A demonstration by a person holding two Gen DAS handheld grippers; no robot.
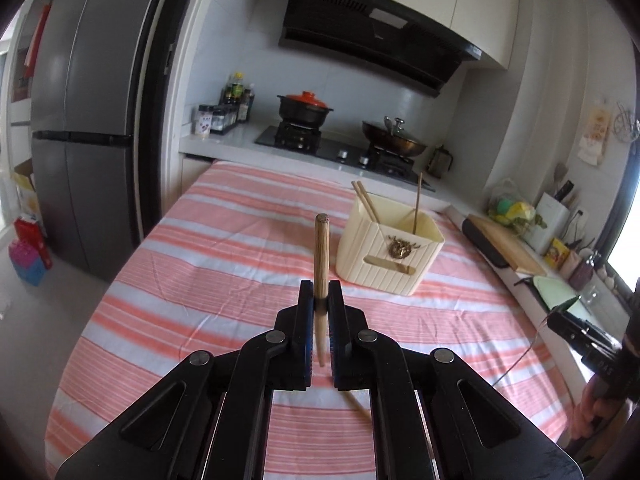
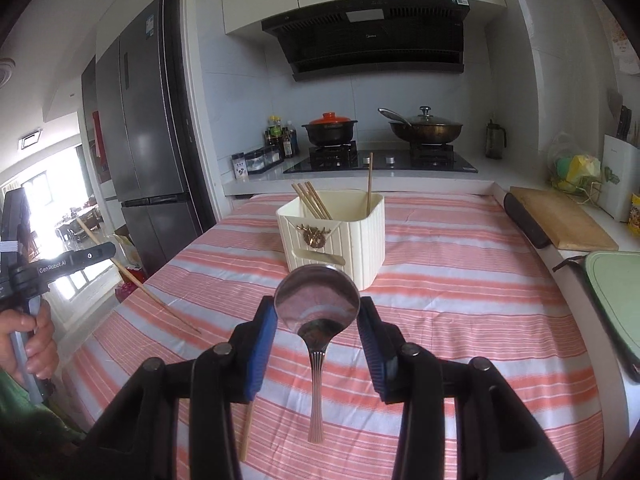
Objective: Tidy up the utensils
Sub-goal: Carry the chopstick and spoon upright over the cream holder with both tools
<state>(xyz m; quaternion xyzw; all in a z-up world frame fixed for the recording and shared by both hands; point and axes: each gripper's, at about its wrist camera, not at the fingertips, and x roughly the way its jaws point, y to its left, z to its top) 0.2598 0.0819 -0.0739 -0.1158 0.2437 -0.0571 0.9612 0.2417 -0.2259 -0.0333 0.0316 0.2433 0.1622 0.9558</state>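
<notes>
Our left hand-held gripper [image 1: 321,300] clamps a chopstick [image 1: 321,256] pointing up; our right hand-held gripper [image 2: 318,312] pinches a spoon [image 2: 316,300], bowl up, handle hanging down.

A striped pink and white cloth [image 2: 460,280] is spread over the table. Behind it, a black pot with an orange lid [image 2: 329,127] and a lidded wok [image 2: 426,128] are set on the gas hob [image 2: 380,162], beneath a black extractor hood [image 2: 372,36]. A grey refrigerator [image 1: 86,120] is seen at the left, sauce bottles [image 1: 238,96] beside the hob, and a wooden cutting board [image 2: 560,218] on the right-hand counter.
</notes>
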